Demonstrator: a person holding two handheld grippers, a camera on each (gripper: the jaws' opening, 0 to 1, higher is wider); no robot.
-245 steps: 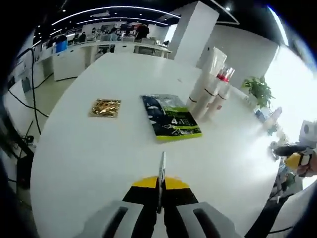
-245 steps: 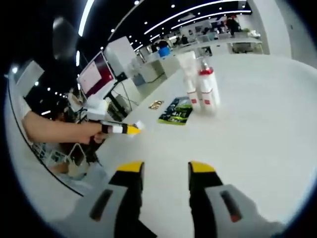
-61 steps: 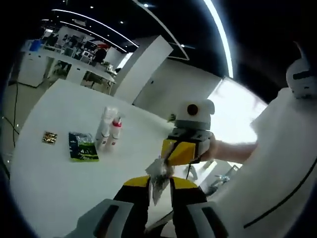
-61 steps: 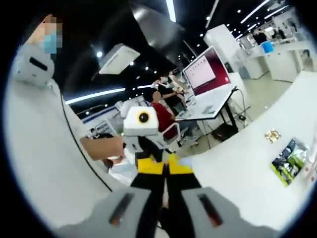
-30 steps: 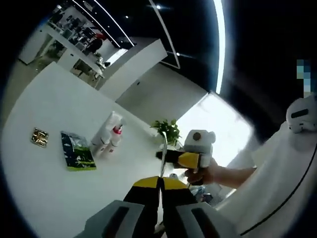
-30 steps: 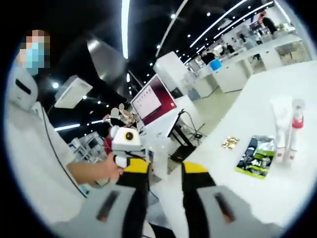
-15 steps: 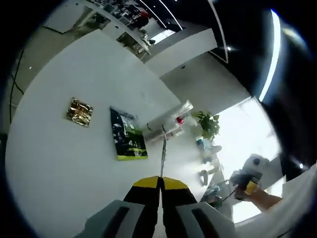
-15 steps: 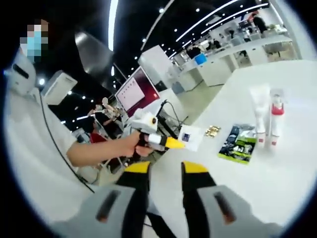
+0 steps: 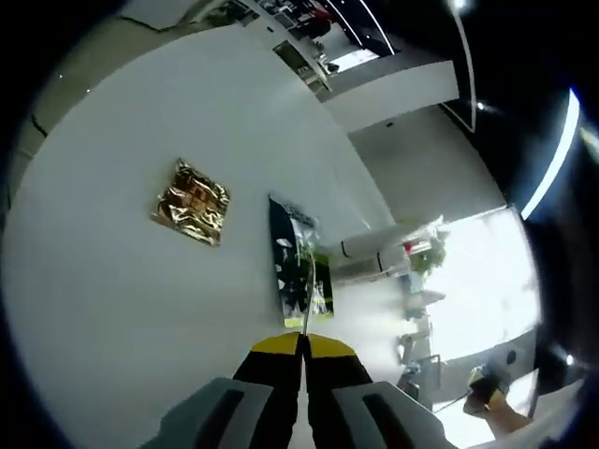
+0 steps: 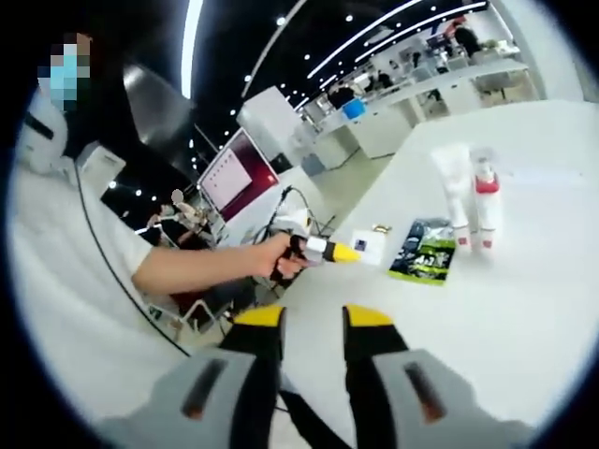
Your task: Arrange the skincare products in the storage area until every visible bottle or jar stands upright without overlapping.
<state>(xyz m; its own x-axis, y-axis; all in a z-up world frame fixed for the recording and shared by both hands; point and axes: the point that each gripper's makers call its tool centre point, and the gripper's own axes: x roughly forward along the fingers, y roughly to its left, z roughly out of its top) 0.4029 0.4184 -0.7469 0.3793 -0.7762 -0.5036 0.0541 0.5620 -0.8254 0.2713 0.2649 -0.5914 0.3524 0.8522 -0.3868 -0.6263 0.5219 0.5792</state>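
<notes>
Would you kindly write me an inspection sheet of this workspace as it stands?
Surface: white table, bare apart from the items below.
Job's things: white tube and red-capped bottle upright side by side.
Clutter: dark green sachet and gold sachet lying flat, apart.
Grippers: left gripper shut on a thin flat packet, seen edge-on; right gripper open, empty.
Cables: dark cable on the floor beyond the table edge.
Surroundings: open office, red-screen monitor, potted plant.

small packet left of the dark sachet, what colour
Shiny gold packet, clearest in the left gripper view.
</notes>
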